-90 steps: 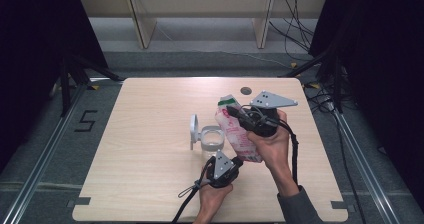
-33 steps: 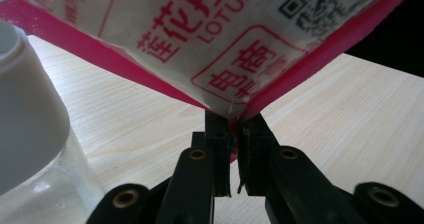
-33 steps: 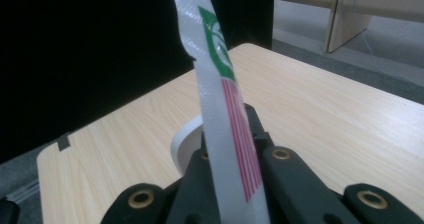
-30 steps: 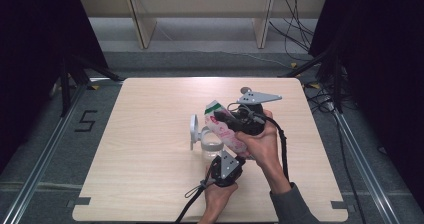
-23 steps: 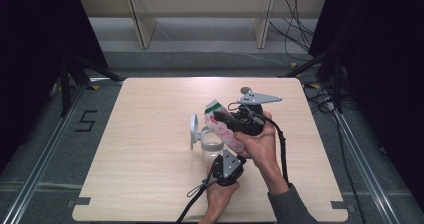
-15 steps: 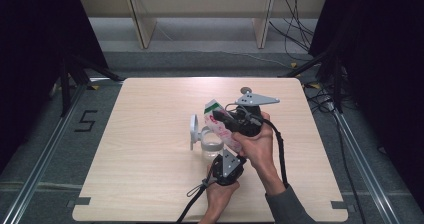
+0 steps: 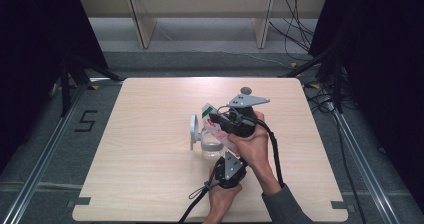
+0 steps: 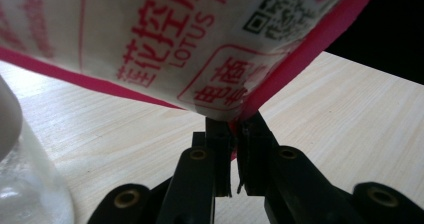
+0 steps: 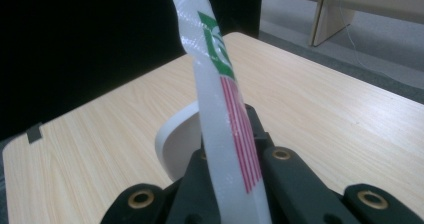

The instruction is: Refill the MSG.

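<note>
Both grippers hold one thing between them: a white and pink food pouch printed with red Chinese characters and the word LOTUS, held above the middle of the wooden table. The left gripper has its jaws closed on the pouch's lower corner, at the pink seam, as the left gripper view shows from beneath. The right gripper is clamped on the upper part of the pouch, below the green-marked top edge, which stands up thin and edge-on between its jaws in the right gripper view.

Just beside and below the pouch, toward the left, stands a clear glass jar, with its white lid propped on edge just to its left. In the high view the pouch lies tilted, its green end pointing far-left over the jar's mouth; whether it touches the rim I cannot tell.

The step in hand looks like emptying the pouch into the jar, with the pouch already brought into line with the opening. Whether anything is flowing yet cannot be made out.

The next move likely calls for lifting the gripped lower corner while the upper grip keeps the mouth over the jar. The jar is unsupported, so a nudge could shift it.
</note>
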The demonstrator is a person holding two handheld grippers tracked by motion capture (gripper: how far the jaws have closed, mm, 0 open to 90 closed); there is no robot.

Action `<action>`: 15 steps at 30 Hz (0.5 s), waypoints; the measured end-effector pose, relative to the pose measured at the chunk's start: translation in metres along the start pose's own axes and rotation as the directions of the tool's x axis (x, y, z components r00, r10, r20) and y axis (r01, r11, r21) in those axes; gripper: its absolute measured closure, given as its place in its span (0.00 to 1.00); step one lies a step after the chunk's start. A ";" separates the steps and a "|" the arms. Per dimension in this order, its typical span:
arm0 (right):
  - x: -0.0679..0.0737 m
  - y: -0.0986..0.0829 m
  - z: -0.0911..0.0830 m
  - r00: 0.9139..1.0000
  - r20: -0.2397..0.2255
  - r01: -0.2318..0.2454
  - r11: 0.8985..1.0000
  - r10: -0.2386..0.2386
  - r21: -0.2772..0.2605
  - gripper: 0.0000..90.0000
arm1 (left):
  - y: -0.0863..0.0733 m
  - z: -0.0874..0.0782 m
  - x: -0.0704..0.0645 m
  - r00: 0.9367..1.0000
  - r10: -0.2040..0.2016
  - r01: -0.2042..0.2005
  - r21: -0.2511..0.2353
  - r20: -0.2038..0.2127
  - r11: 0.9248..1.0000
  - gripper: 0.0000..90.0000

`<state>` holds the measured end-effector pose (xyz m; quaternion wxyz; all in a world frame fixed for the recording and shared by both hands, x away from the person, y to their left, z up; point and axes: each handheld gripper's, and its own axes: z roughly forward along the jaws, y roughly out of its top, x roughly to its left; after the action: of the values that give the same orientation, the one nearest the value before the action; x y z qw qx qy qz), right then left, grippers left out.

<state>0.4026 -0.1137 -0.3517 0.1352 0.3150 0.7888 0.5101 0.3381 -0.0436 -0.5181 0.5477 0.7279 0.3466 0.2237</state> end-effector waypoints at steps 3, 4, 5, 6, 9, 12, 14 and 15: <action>0.003 0.001 0.000 1.000 -0.007 0.000 1.000 0.000 0.029 1.00 | 0.000 0.000 -0.002 1.000 0.008 -0.008 0.000 -0.002 1.000 0.94; 0.000 0.001 0.001 1.000 -0.006 0.013 1.000 -0.013 0.020 1.00 | 0.000 -0.001 -0.003 1.000 0.009 -0.009 0.002 -0.005 1.000 0.94; 0.000 0.001 0.001 1.000 -0.006 0.013 1.000 -0.013 0.020 1.00 | 0.000 -0.001 -0.003 1.000 0.009 -0.009 0.002 -0.005 1.000 0.94; -0.001 0.002 -0.001 1.000 -0.013 0.010 1.000 -0.010 0.027 1.00 | 0.001 0.000 -0.003 1.000 0.008 -0.008 -0.001 0.003 1.000 0.94; -0.001 0.002 -0.001 1.000 -0.019 0.007 1.000 -0.006 0.022 1.00 | 0.001 0.000 -0.004 1.000 0.013 -0.013 -0.001 -0.003 1.000 0.94; -0.003 0.004 -0.002 1.000 -0.025 -0.010 1.000 0.010 0.023 1.00 | 0.001 -0.001 -0.004 1.000 0.016 -0.016 -0.006 -0.003 1.000 0.94; -0.005 0.004 -0.001 1.000 -0.026 0.003 1.000 -0.002 0.031 1.00 | 0.001 -0.001 -0.005 1.000 0.020 -0.020 -0.004 -0.003 1.000 0.94; -0.004 0.005 -0.002 1.000 -0.014 -0.009 0.999 0.010 0.046 1.00 | 0.001 -0.001 -0.005 1.000 0.020 -0.020 -0.004 -0.003 1.000 0.94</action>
<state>0.4065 -0.1162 -0.3473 0.1200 0.3182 0.7998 0.4947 0.3344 -0.0471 -0.5171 0.5464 0.7299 0.3397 0.2309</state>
